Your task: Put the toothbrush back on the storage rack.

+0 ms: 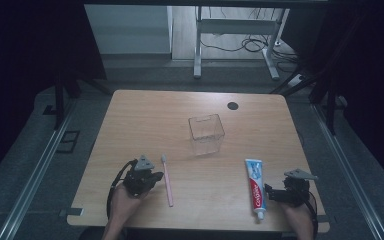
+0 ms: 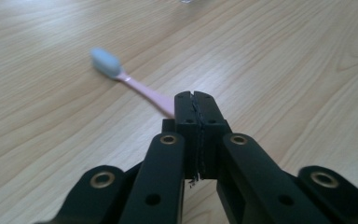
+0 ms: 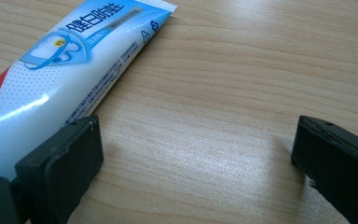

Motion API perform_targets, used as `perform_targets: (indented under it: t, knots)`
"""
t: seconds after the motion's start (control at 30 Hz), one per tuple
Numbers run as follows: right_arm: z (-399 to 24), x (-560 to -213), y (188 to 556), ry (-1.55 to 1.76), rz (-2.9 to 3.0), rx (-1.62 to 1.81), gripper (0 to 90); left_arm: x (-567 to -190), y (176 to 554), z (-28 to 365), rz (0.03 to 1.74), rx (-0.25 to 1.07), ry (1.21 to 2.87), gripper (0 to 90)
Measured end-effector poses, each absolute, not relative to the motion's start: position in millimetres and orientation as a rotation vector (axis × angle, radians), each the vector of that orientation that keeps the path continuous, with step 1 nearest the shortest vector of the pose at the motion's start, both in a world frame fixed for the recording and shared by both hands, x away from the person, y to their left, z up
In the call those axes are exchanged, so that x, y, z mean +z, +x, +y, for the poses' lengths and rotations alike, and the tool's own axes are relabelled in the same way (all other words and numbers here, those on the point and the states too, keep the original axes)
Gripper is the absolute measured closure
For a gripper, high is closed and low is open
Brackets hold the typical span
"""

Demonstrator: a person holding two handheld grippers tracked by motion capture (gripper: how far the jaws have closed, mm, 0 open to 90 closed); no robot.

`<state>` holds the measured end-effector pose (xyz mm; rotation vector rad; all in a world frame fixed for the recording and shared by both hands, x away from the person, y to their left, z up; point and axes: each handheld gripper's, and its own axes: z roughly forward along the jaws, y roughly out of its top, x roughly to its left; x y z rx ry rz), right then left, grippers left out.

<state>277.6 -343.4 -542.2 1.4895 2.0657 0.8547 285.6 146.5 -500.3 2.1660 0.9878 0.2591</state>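
Gripping the pink toothbrush [image 2: 142,91] by its handle with the left tool [image 2: 196,109], jaws pressed together on it, at lower left of the high view on the wooden bench [image 1: 145,120]. Pointing the bristle head toward the upper left of the left gripper view. Holding the right tool [image 3: 196,154] with jaws spread wide and bare at lower right, just beside the toothpaste tube [image 1: 256,186] lying flat. Standing at centre frame, a clear plastic box [image 1: 206,134].
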Motion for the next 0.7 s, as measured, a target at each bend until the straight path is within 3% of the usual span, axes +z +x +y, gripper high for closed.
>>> perform_targets:
  t: [0.7]
  knots:
    - [-343, -542, 277, 1.492, 2.065, 0.854, 1.6, -525, 266, 107, 0.928, 0.152, 2.256, 89.5]
